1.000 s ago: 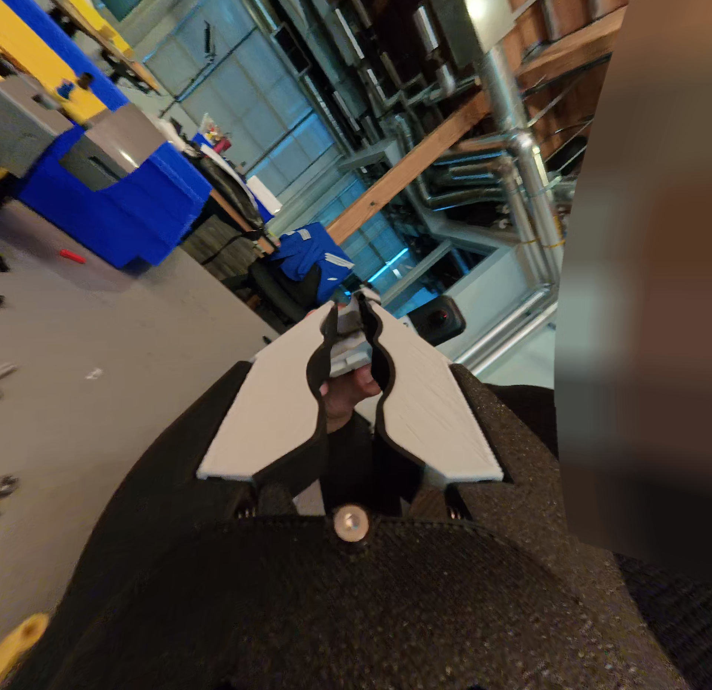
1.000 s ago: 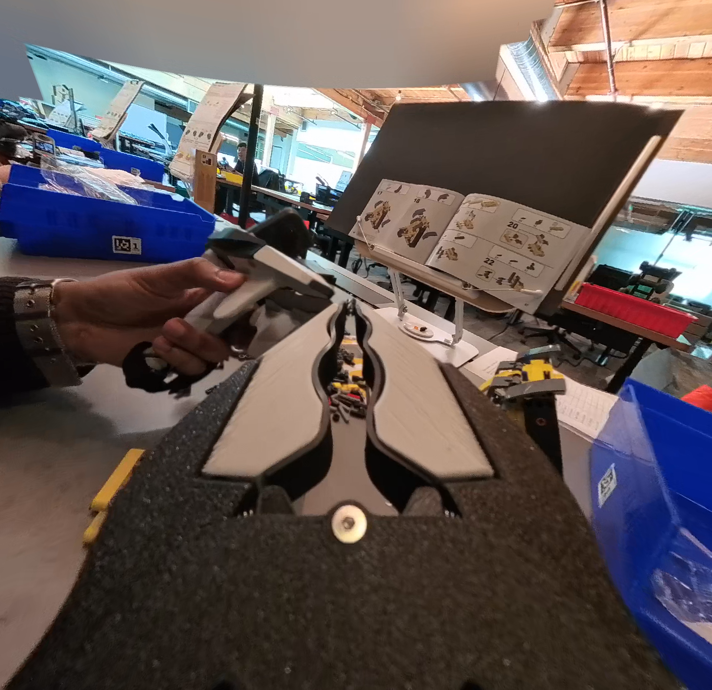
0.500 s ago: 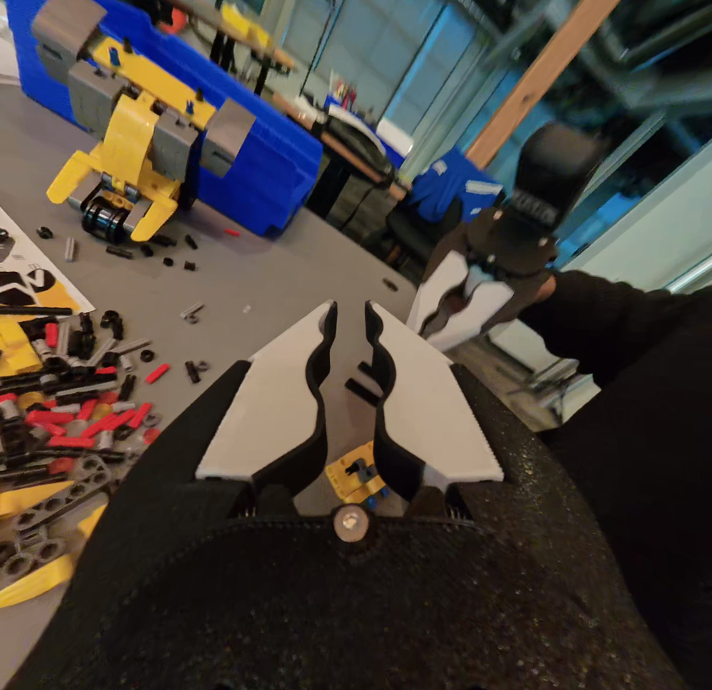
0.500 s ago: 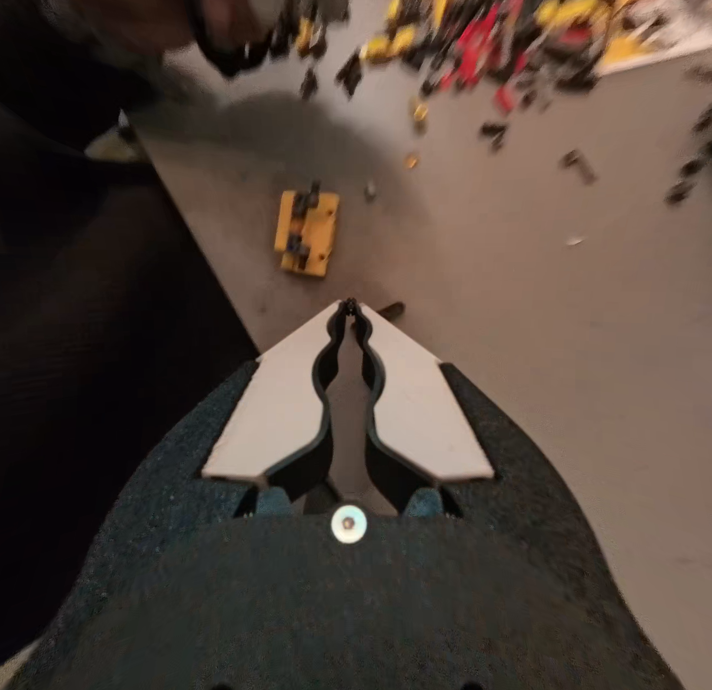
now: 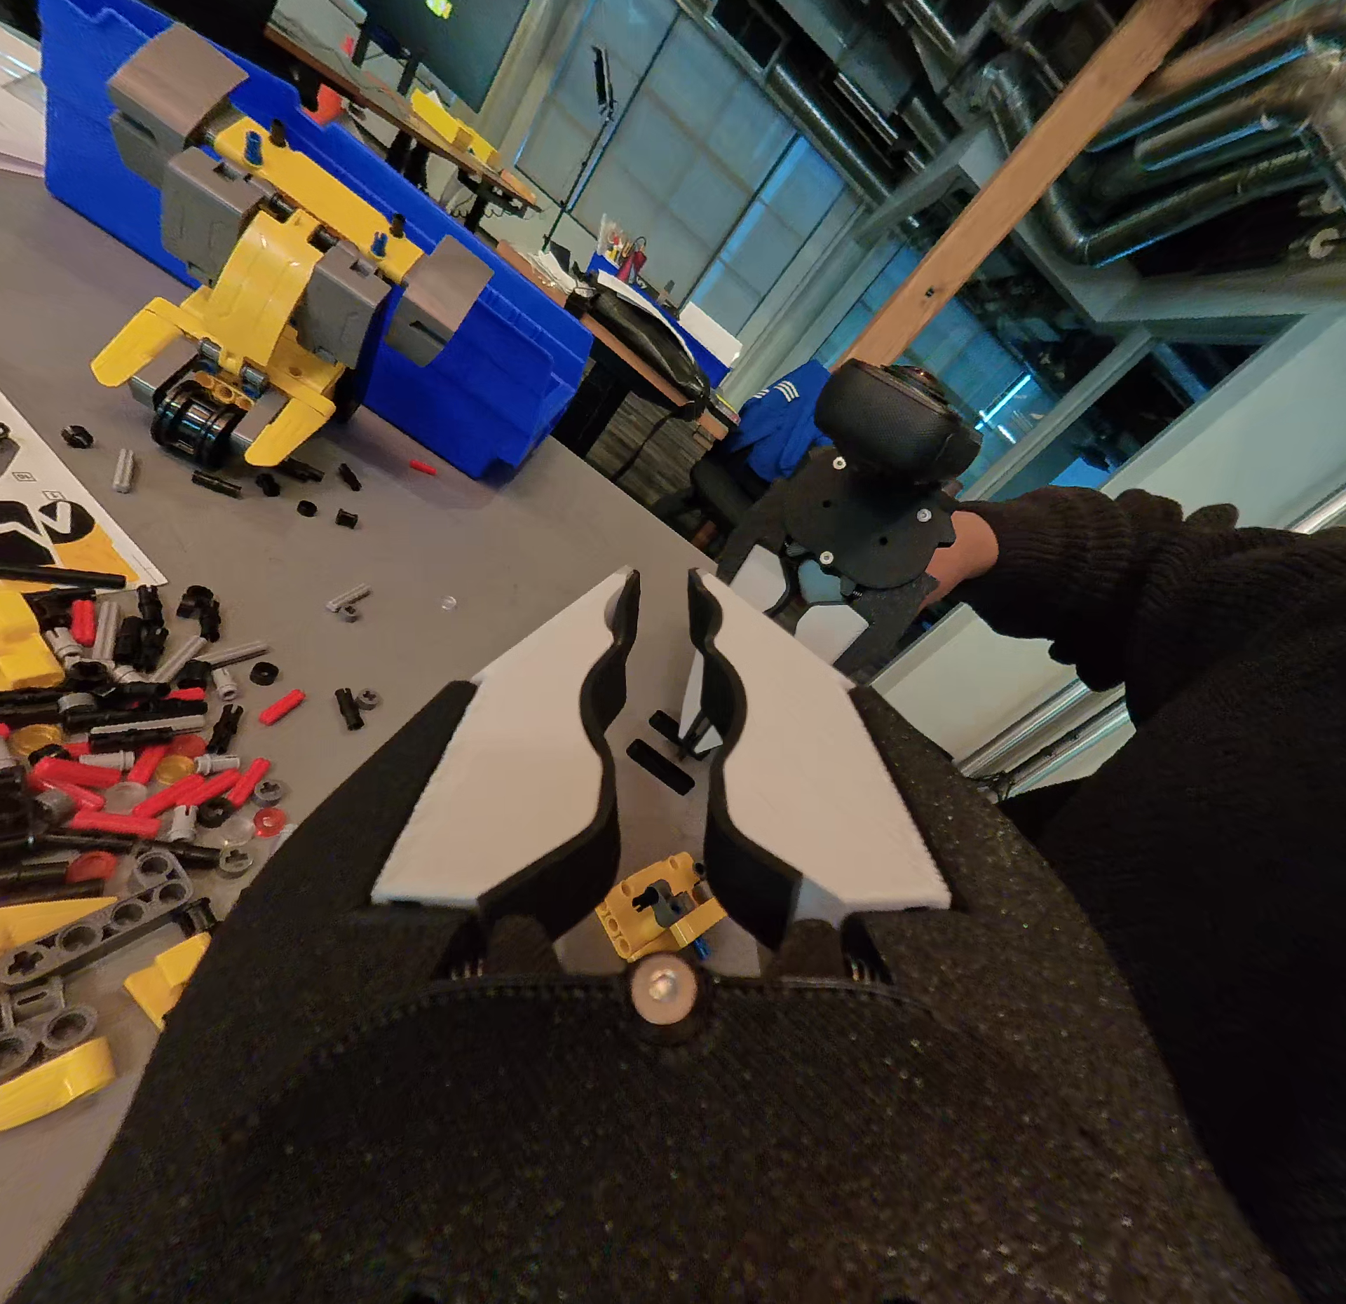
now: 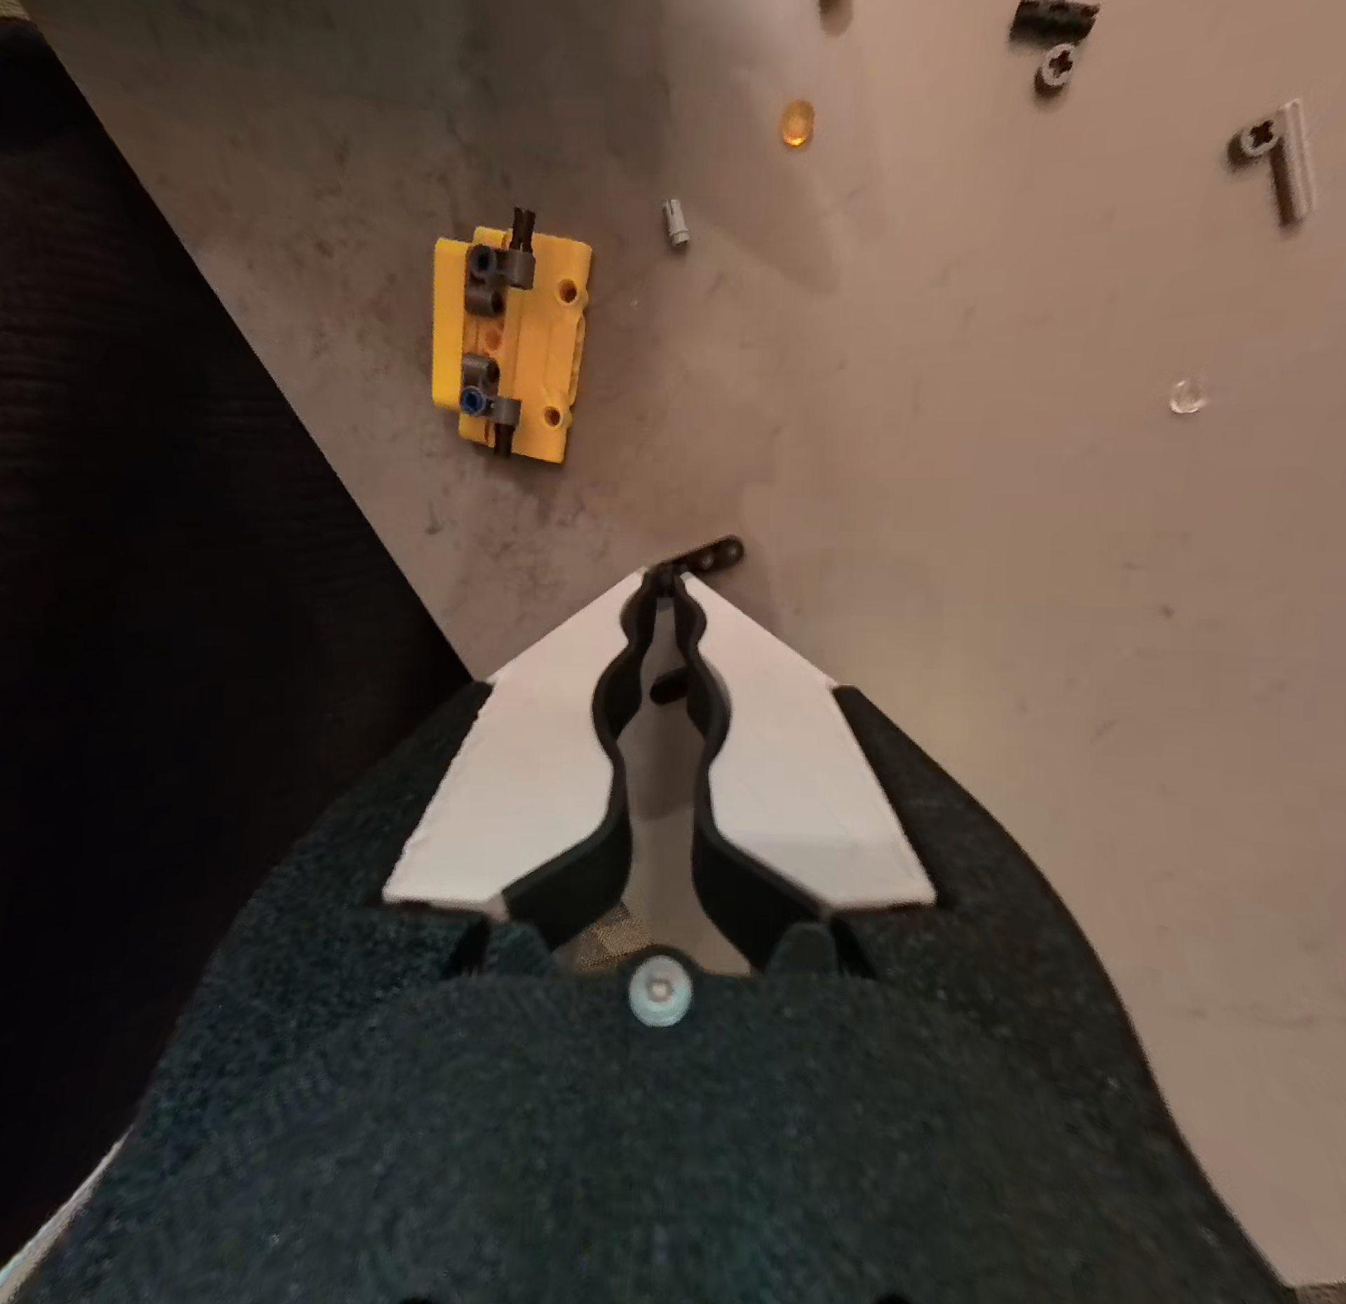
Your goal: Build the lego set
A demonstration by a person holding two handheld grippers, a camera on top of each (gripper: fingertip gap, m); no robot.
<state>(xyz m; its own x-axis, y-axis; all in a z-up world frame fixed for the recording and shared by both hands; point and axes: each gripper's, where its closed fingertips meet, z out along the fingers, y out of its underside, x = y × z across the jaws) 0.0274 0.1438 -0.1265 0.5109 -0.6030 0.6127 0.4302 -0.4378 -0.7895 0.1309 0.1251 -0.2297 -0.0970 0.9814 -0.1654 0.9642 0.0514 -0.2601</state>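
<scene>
Right gripper pinches a thin black strip at its tips, low over the grey table. Left gripper slightly open, empty; yellow block lies beneath it.

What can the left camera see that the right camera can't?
Only the left wrist view shows the big yellow and grey model, the blue bin, the pile of loose pieces and the open left gripper. Only the right wrist view shows a round orange stud. Both show the grey table, the small yellow block and the right gripper, pinching a thin black piece.
</scene>
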